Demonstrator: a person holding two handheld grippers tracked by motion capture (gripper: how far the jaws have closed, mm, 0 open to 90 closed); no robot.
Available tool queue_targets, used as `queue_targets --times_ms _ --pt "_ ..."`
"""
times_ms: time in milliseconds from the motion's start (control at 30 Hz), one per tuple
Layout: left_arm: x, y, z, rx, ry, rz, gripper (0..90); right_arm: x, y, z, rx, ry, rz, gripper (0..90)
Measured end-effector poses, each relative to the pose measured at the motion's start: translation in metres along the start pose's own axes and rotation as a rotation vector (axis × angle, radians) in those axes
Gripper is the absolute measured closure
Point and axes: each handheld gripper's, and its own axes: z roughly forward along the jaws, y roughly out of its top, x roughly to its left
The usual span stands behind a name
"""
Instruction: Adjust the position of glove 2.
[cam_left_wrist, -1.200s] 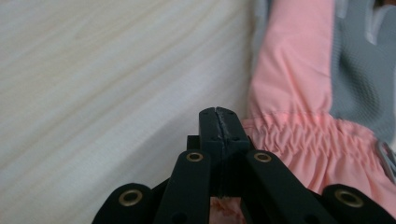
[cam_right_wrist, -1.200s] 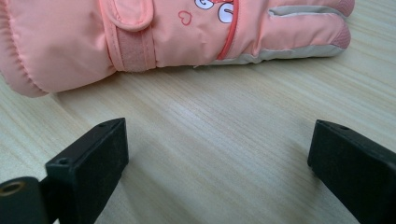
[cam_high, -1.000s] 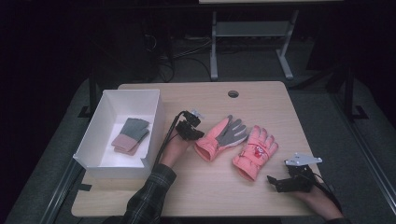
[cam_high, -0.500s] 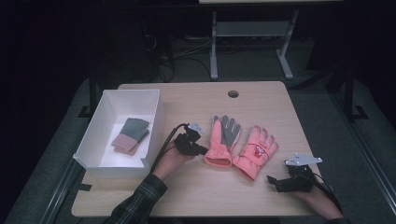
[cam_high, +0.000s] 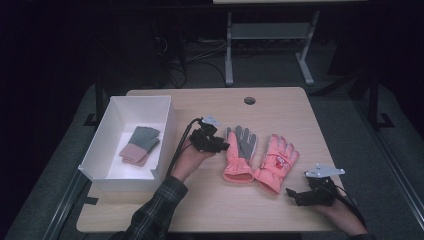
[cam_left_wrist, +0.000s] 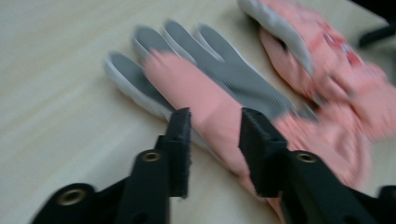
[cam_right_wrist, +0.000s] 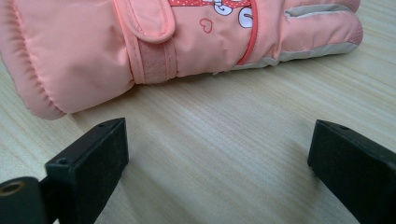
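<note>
Two pink winter gloves lie side by side on the wooden table (cam_high: 210, 205). The nearer-left glove (cam_high: 239, 152) is palm up, with a grey palm (cam_left_wrist: 233, 79). The other glove (cam_high: 275, 162) is back up and shows a strap and printed hearts (cam_right_wrist: 187, 42). My left gripper (cam_high: 218, 145) hovers at the left edge of the palm-up glove. Its jaws have just been opening, and the glove's pink thumb shows in the gap (cam_left_wrist: 215, 126) without being pressed. My right gripper (cam_high: 298, 196) rests on the table near the back-up glove's cuff, open and holding nothing (cam_right_wrist: 219, 140).
A white box (cam_high: 125, 102) stands at the table's left and holds a folded grey and pink pair (cam_high: 140, 145). A round cable hole (cam_high: 249, 100) sits near the far edge. A metal stand (cam_high: 270, 35) rises behind the table in the dark.
The left gripper swung the palm-up glove round until its fingers point away, beside the other glove, then parted its jaws and lifted slightly. The right gripper has not moved.
</note>
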Motion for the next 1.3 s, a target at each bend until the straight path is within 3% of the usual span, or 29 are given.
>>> queue_targets --times_ms 133,267,300,333,433,467,667,767,867,933,1067,1100,1233,1300 --pt "0.013 0.010 0.016 -0.022 -0.015 -0.051 48.2 0.000 0.000 0.000 0.000 0.000 0.000 4.5" --pt "0.019 0.011 0.035 0.007 -0.023 -0.071 46.8 0.000 0.000 0.000 0.000 0.000 0.000 4.5" --pt "0.020 0.010 0.038 0.019 -0.032 -0.076 56.3 0.000 0.000 0.000 0.000 0.000 0.000 4.5" --pt "0.021 0.009 0.039 0.019 -0.052 -0.078 56.3 0.000 0.000 0.000 0.000 0.000 0.000 4.5" --pt "0.019 0.008 0.040 0.031 -0.081 -0.064 84.3 0.000 0.000 0.000 0.000 0.000 -0.001 4.5" --pt "0.018 0.007 0.039 0.034 -0.078 -0.060 89.6 0.000 0.000 0.000 0.001 0.001 -0.001 4.5" --pt "0.016 0.003 0.031 0.059 -0.066 -0.028 89.7 0.000 0.000 0.000 0.001 0.000 -0.003 4.5" --pt "0.013 0.001 0.032 0.040 -0.079 -0.037 89.6 0.000 0.000 0.000 0.001 0.000 -0.002 4.5" --pt "0.006 0.007 0.027 -0.022 -0.087 -0.049 87.4 0.000 0.000 0.000 0.000 0.000 -0.001 4.5" --pt "-0.002 0.012 0.024 -0.040 -0.103 -0.019 88.3 0.000 0.000 0.000 0.000 0.000 0.000 4.5" --pt "-0.018 0.020 0.032 0.000 -0.113 0.043 89.4 0.000 0.000 0.000 0.000 0.000 -0.001 4.4" --pt "-0.019 0.021 0.037 0.027 -0.105 0.065 89.4 0.000 0.000 0.000 0.000 0.000 -0.001 4.5" --pt "-0.023 0.015 0.053 0.114 -0.091 0.094 89.6 0.000 0.000 0.000 0.001 0.001 -0.002 4.5" --pt "-0.025 0.010 0.053 0.121 -0.096 0.097 89.6 0.000 0.000 0.000 0.001 0.001 -0.002 4.5"
